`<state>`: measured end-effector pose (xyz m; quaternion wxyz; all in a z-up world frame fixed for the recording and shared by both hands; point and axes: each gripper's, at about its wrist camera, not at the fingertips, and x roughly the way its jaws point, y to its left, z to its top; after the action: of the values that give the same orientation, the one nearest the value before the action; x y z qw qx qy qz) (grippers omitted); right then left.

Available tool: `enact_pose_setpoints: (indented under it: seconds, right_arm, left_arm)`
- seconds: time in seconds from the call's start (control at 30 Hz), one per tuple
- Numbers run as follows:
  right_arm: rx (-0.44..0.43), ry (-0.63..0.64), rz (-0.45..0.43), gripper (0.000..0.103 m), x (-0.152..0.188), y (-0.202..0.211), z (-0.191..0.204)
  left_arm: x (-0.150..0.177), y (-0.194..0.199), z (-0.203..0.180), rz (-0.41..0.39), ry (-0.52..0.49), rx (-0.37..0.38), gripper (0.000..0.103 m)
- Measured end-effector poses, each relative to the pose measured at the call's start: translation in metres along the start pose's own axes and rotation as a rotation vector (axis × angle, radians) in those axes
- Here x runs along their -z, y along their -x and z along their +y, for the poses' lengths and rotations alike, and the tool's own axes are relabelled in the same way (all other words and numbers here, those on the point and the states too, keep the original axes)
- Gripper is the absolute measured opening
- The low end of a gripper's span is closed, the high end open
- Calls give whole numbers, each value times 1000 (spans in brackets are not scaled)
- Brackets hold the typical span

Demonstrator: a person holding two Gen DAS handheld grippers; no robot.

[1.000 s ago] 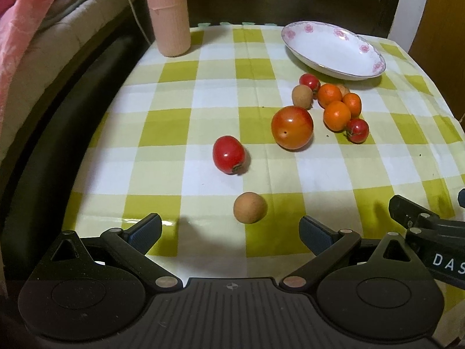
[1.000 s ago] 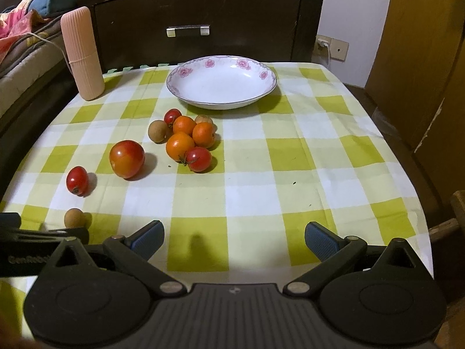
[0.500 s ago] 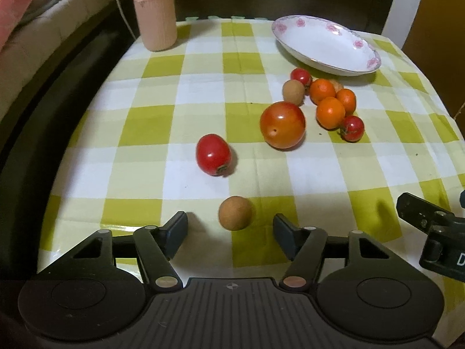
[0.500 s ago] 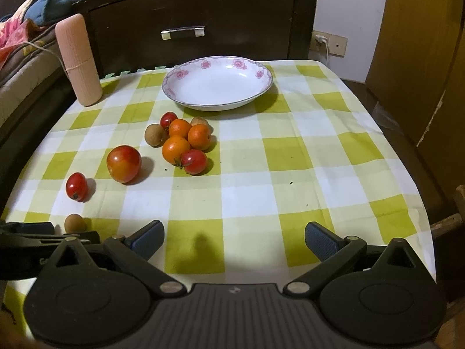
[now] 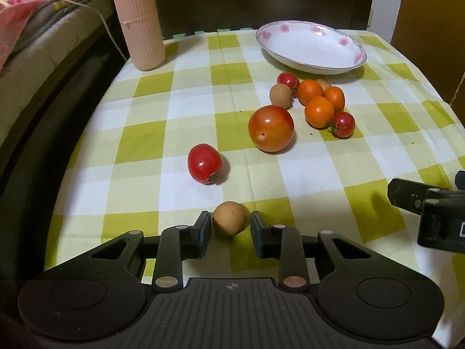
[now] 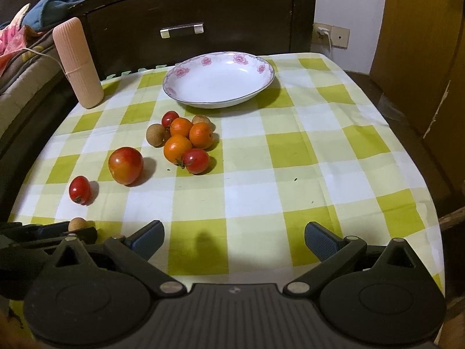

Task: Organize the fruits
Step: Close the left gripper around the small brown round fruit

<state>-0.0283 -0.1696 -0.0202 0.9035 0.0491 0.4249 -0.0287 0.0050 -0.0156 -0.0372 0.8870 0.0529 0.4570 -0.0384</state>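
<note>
Looking along the left gripper (image 5: pixel 230 226), the left wrist view shows its two dark fingers bracketing a small round brown longan-like fruit (image 5: pixel 229 218) that rests on the green-and-white checked tablecloth (image 5: pixel 145 145); the jaws stand narrowly apart, close on either side of the fruit, and firm contact cannot be told. Beyond it lie a small oval red tomato (image 5: pixel 205 167), a large round red-orange tomato (image 5: pixel 271 128), and a cluster of orange mandarins (image 5: pixel 318 111), cherry tomatoes and a second brown fruit (image 5: pixel 280 96). A white shallow dish with pink flowers (image 5: pixel 311 48) sits near the far edge, and a ribbed pink cylinder (image 5: pixel 136 17) stands upright at far left. The right gripper (image 5: pixel 430 206) enters at the right edge.

The right wrist view shows the right gripper (image 6: pixel 234 237) with blue-padded jaws spread wide over bare cloth (image 6: pixel 290 174), holding nothing. The brown fruit (image 6: pixel 77 223) appears at lower left between the left gripper's fingers (image 6: pixel 52 229). The dish (image 6: pixel 218 79) is well apart from it
</note>
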Motion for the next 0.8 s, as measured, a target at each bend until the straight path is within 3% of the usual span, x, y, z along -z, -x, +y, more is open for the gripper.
enact_pose_setpoints:
  seconds: [0.07,0.17,0.2,0.23,0.37,0.47,0.73,0.8]
  right_arm:
    - [-8,-3,4,101,0,-1,-1]
    - [-17,-11,11,101,0,-2,-2]
    - [-18,-13,12,101,-1,-2,-3]
    - [-19,-13,13,101,-1,-2,-3]
    - [-21,-12,15,101,-1,-2,-3]
    - [-19,-9,13,101,-1,-2,-3]
    - [-29,-18,11,94,-3,-2,-5]
    - [-35,-22,8,89,-3,-2,-7]
  left_arm:
    - [0,-1,1,1,11,2,40]
    - [0,-3,6,14,41,-2,58]
    - [0,-4,9,22,59,-5,75]
    - [0,-6,11,30,68,18,84]
    - [1,-7,4,34,15,21,88]
    - [-1,-8,6,34,29,28,81]
    - [-4,-3,2,11,6,56,37]
    - [-4,-2,0,13,-7,73,31]
